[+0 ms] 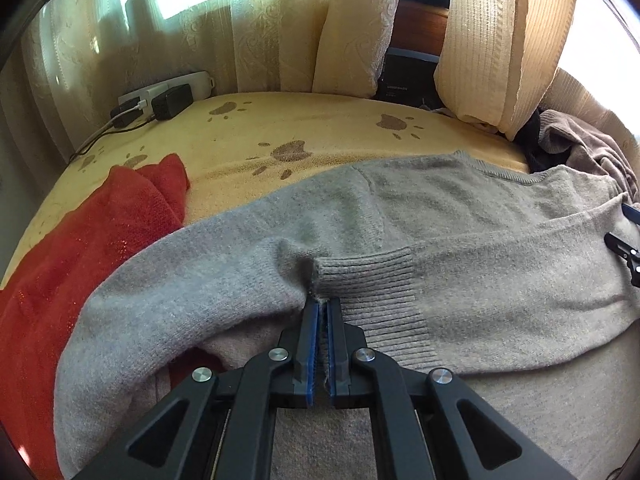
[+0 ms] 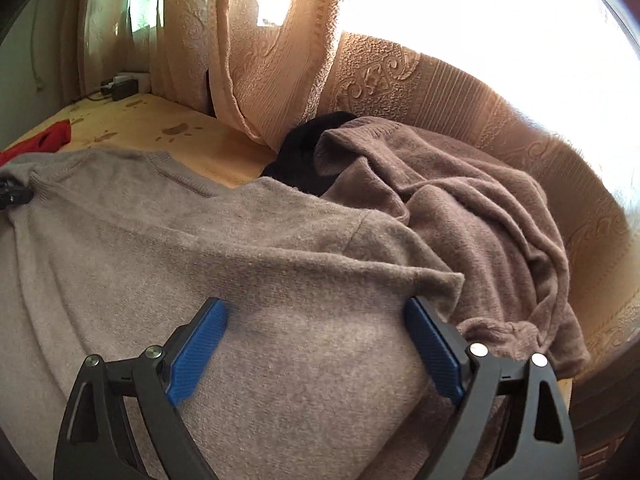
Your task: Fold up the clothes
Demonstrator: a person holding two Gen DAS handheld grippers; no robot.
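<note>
The grey sweater lies spread on the yellow blanket between a red garment and a brown garment, while the left gripper has its fingers closed on the sweater's ribbed cuff, and the right gripper holds its fingers wide open over the sweater's body.
</note>
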